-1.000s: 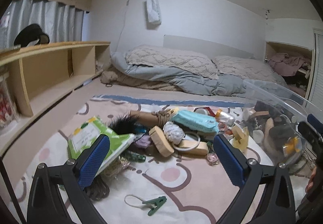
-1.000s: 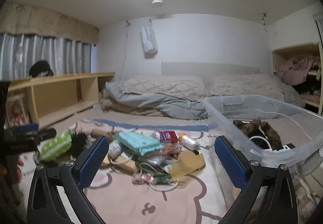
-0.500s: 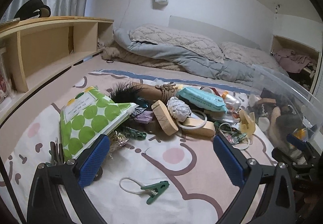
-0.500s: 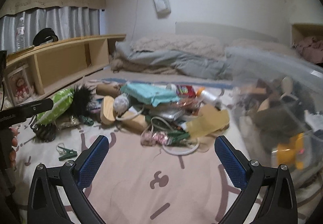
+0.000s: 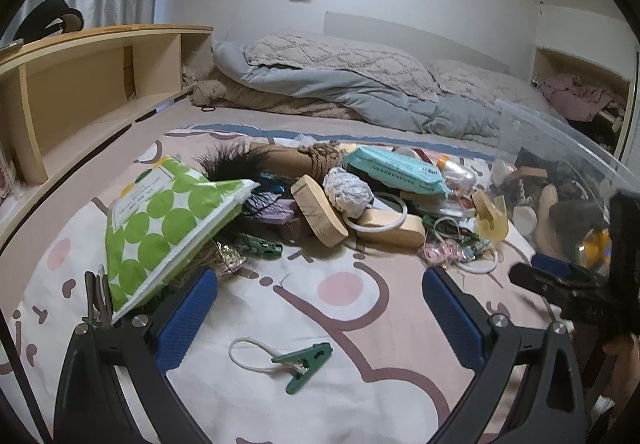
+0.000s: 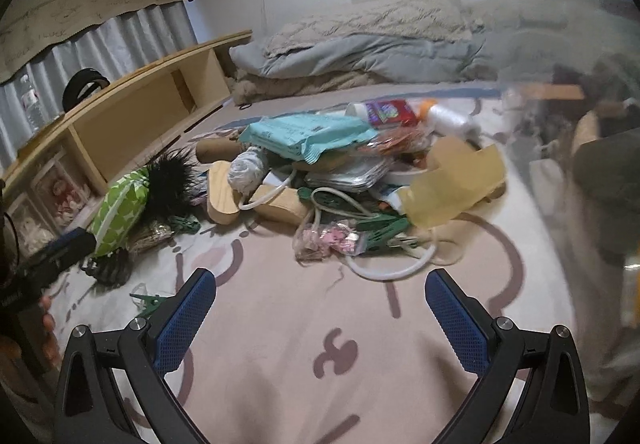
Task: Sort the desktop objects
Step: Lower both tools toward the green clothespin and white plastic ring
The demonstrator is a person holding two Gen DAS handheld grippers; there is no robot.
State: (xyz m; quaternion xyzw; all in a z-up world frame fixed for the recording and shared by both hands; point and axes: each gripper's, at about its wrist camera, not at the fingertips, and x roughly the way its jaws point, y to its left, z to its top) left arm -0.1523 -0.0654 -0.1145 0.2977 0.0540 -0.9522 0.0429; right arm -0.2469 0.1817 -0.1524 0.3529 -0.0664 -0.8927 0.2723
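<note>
Overall, two tools are in view, each with two blue-padded fingers spread wide and gripping nothing: the left tool (image 5: 318,308) hangs low over the patterned bed sheet (image 5: 352,384), and the right tool (image 6: 320,308) hangs over a bare pink stretch of the same sheet. One green clothespin (image 5: 305,360) with a white loop lies alone on the sheet, just ahead of the left tool and between its fingers, apart from the main heap. That heap holds one green-dotted pouch (image 5: 168,228) at its left edge, one black feathery tuft (image 5: 232,164) behind the pouch, two wooden blocks (image 5: 318,210) leaning together at the centre, one ball of white string (image 5: 346,190) resting on them, one teal wipes pack (image 5: 394,170) farther back, and one yellow plastic piece (image 5: 490,218) at the right edge. More green clips sit in the pile, at least one beside the pouch; the tangle near the yellow piece is too jumbled to count. One clear bin (image 5: 560,164) stands to the right of the heap, already holding several things. Open sheet runs between the heap and both tools, widest in front of the right tool. A wooden shelf (image 5: 100,84) borders the bed on the left, and folded bedding (image 5: 360,84) closes off the far end.
</note>
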